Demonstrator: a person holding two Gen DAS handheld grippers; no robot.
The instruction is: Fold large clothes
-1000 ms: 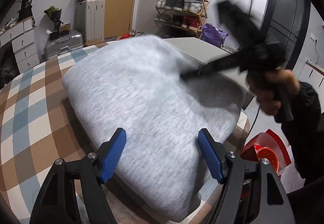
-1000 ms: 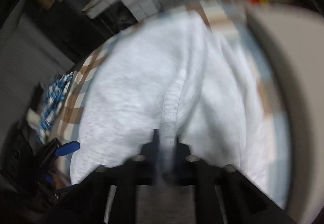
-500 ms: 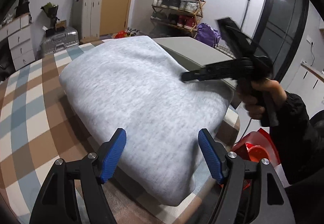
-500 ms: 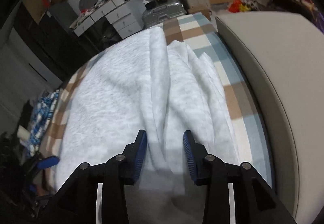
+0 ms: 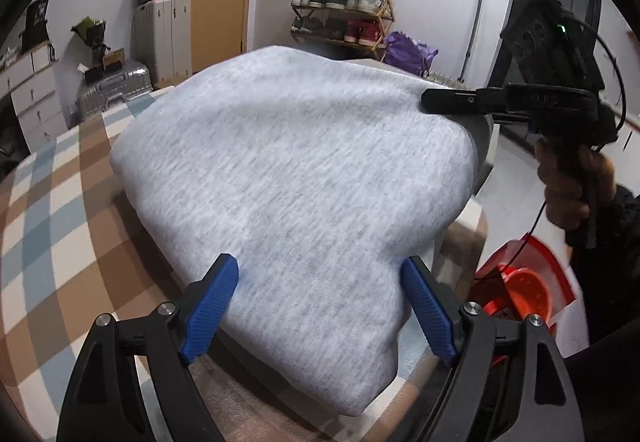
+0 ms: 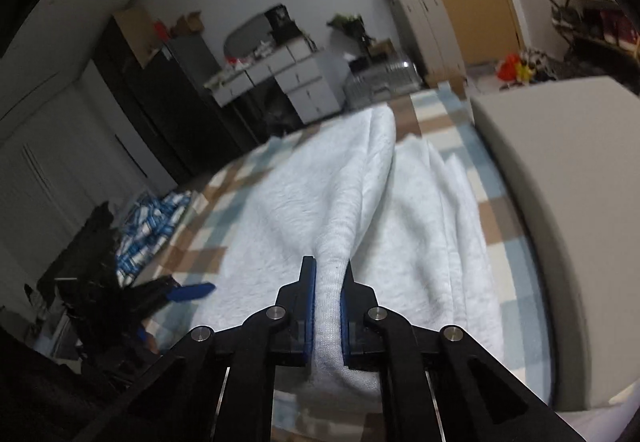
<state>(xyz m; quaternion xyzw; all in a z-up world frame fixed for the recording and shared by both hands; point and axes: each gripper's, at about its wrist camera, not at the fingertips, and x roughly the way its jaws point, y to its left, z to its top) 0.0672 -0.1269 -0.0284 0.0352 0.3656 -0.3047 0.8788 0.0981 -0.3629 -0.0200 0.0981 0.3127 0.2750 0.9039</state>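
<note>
A large light grey sweatshirt (image 5: 288,170) lies folded into a thick pad on the checked bedcover (image 5: 52,226). Its near corner sits between the blue pads of my left gripper (image 5: 320,298), whose jaws are opening and do not press on the cloth. My right gripper (image 6: 328,282) is shut on a raised ridge of the sweatshirt (image 6: 360,194) and pulls it up into a peak. In the left wrist view the right gripper (image 5: 430,101) sits at the garment's far right edge, held by a hand in a dark sleeve. The left gripper (image 6: 176,302) shows at the lower left of the right wrist view.
A grey padded block (image 6: 560,202) borders the bedcover on the right. A red bin (image 5: 524,290) stands on the floor below the bed's corner. A blue-and-white checked cloth (image 6: 156,226) lies at the bed's far side. Suitcases (image 5: 160,38), drawers and a shoe rack (image 5: 344,2) line the walls.
The right gripper, open around the ridge of cloth half a second ago, has shut on it and shifted along the garment's edge. The left pads stand slightly wider apart.
</note>
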